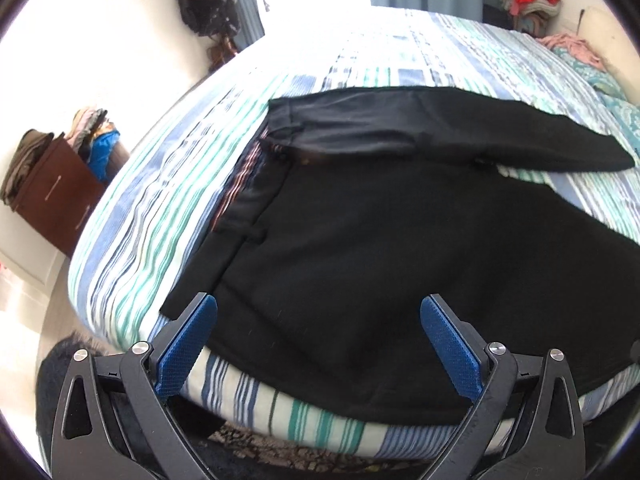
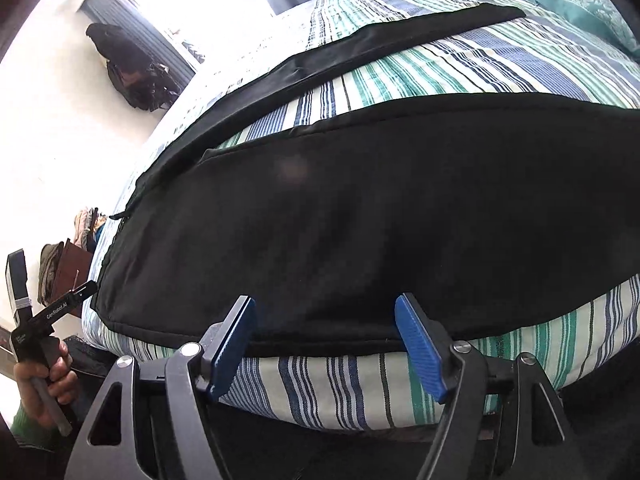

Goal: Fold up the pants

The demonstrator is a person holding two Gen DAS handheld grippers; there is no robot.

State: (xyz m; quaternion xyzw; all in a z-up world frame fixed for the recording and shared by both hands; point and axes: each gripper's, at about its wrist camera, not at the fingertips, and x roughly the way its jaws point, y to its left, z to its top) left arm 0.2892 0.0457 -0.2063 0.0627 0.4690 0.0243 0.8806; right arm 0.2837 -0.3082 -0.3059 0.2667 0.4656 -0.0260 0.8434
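Black pants (image 1: 360, 240) spread flat across a striped bedspread (image 1: 168, 184) (legs splayed apart, waistband toward the left edge). Left gripper (image 1: 319, 340) and right gripper (image 2: 325, 340) poised over the near hem, blue-padded jaws wide apart, clasping nothing.

Your pants (image 1: 360, 240) lie spread on the bed (image 1: 132, 216), one leg (image 2: 360, 52) behind the other (image 2: 360, 208).
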